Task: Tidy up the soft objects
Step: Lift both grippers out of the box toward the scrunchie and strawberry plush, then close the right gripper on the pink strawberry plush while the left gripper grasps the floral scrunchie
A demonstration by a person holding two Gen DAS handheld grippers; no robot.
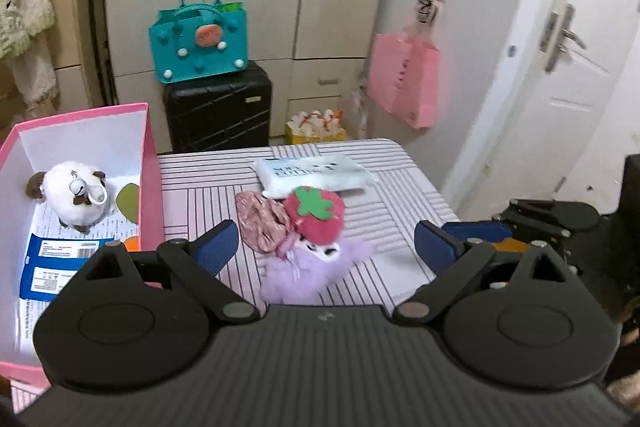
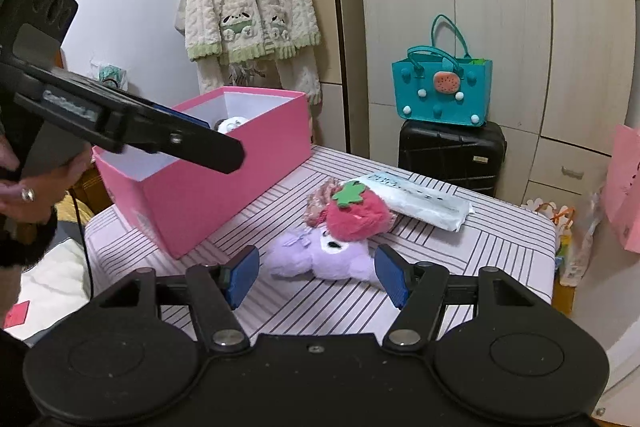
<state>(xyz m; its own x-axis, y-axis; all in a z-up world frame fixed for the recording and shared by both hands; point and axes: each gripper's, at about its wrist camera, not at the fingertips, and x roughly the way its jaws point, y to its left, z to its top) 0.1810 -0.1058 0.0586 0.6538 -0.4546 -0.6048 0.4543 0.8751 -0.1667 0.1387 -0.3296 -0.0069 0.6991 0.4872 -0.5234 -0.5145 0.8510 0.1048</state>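
A purple plush (image 2: 320, 259) lies on the striped table (image 2: 500, 251), with a red strawberry plush (image 2: 358, 217) and a pink floral fabric piece (image 2: 318, 201) stacked just behind it. My right gripper (image 2: 319, 277) is open, its blue pads on either side of the purple plush's near end and clear of it. My left gripper (image 1: 326, 245) is open wide and empty, above the purple plush (image 1: 308, 271) and strawberry plush (image 1: 316, 215). In the right wrist view the left gripper (image 2: 216, 141) hovers by the pink box (image 2: 208, 195). A white sheep plush (image 1: 74, 193) sits inside the pink box (image 1: 150, 167).
A pale tissue pack (image 1: 312, 173) lies at the table's far side. A teal bag (image 1: 200, 39) sits on a black suitcase (image 1: 218, 111) before the wardrobe. A pink bag (image 1: 404, 79) hangs near the white door. A person's hand (image 2: 24, 187) holds the left tool.
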